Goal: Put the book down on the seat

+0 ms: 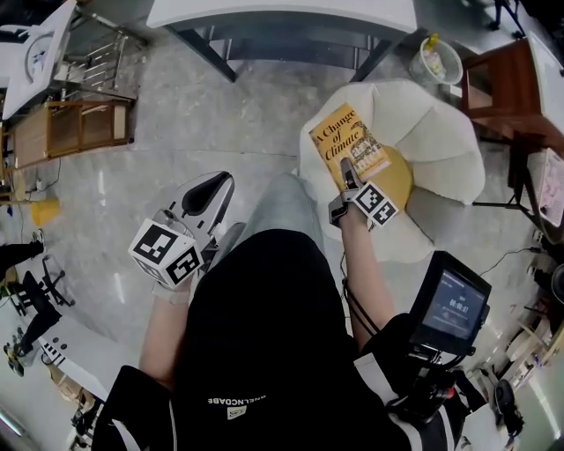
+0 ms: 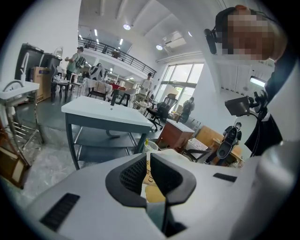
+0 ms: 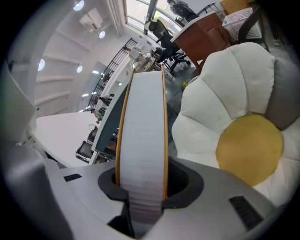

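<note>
The book (image 1: 351, 144) is yellow, with "A Change of Climate" on its cover. My right gripper (image 1: 350, 172) is shut on its near end and holds it above the seat (image 1: 441, 141), a white flower-shaped cushion chair with a yellow centre. In the right gripper view the book's page edge (image 3: 143, 131) stands upright between the pads of my right gripper (image 3: 140, 180), and the seat (image 3: 220, 93) lies to the right. My left gripper (image 1: 210, 195) hangs by the person's left knee, away from the seat. My left gripper (image 2: 148, 174) is shut and holds nothing.
A grey table (image 1: 282, 18) stands beyond the seat, a white bin (image 1: 436, 60) and a brown wooden desk (image 1: 502, 84) to its right. A wooden rack (image 1: 70, 128) is at the far left. A small monitor (image 1: 449, 304) hangs at the person's right side. People stand far off.
</note>
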Motion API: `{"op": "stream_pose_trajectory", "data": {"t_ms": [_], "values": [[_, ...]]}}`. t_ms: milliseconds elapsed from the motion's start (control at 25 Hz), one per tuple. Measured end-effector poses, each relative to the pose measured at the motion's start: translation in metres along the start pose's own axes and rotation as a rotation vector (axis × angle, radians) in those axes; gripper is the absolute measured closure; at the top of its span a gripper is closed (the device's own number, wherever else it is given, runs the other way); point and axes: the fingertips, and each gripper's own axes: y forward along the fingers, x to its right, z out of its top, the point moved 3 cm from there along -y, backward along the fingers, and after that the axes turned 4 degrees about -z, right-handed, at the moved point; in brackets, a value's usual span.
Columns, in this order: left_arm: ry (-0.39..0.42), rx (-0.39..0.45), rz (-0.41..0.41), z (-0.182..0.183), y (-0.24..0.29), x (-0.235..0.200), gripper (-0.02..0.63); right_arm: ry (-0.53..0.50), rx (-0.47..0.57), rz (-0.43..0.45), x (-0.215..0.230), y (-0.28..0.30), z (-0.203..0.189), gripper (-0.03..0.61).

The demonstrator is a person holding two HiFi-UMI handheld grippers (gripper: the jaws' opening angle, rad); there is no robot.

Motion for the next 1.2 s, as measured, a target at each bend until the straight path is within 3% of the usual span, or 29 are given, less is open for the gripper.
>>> {"op": "stream_pose_trajectory", "data": {"t_ms": [480,760,1200], "values": [[-0.031,-0.027,-0.022,-0.033,0.034,-0.018,0.597,0.142,-0.017,-0.083,0.073,0.046,-0.017,0.419],[-0.037,-0.043,-0.029,-0.044,0.049,-0.034,0.597,0.143,-0.042,-0.137,0.103,0.073,-0.023,0.419],[-0.038,-0.080,-0.056,-0.057,0.058,-0.030,0.597,0.148,-0.045,-0.153,0.128,0.077,-0.027,0.419]]}}
